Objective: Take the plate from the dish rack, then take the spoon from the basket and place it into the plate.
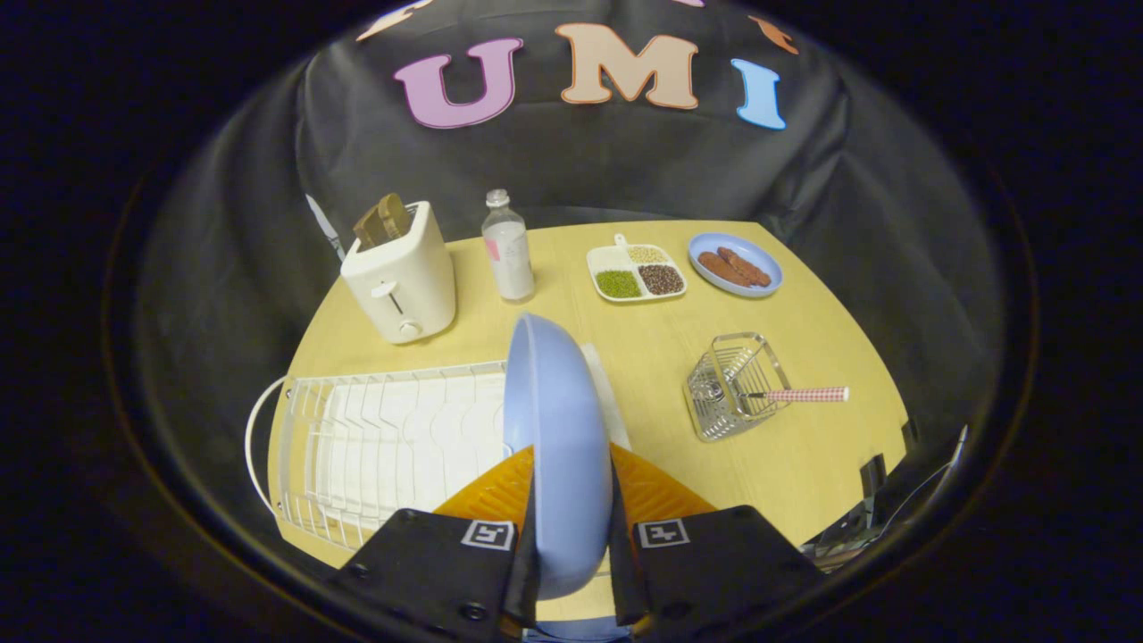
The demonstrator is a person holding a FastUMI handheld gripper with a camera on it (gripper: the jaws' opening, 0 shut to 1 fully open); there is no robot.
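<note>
A light blue plate [555, 429] stands on edge between my two fingers, and my gripper [571, 522] is shut on its rim. The plate is lifted above the right end of the white wire dish rack [393, 438], which lies to the left on the wooden table. To the right, beyond my fingers, a small wire basket [730, 386] lies tipped on its side. A spoon with a red checked handle [799, 394] sticks out of the basket to the right.
A white toaster [402, 277] with toast stands at the back left, a clear bottle [507, 248] beside it. Farther back are a divided tray of beans [636, 272] and a blue plate with sausages [736, 264]. Bare wooden tabletop [804, 464] lies in front of the basket.
</note>
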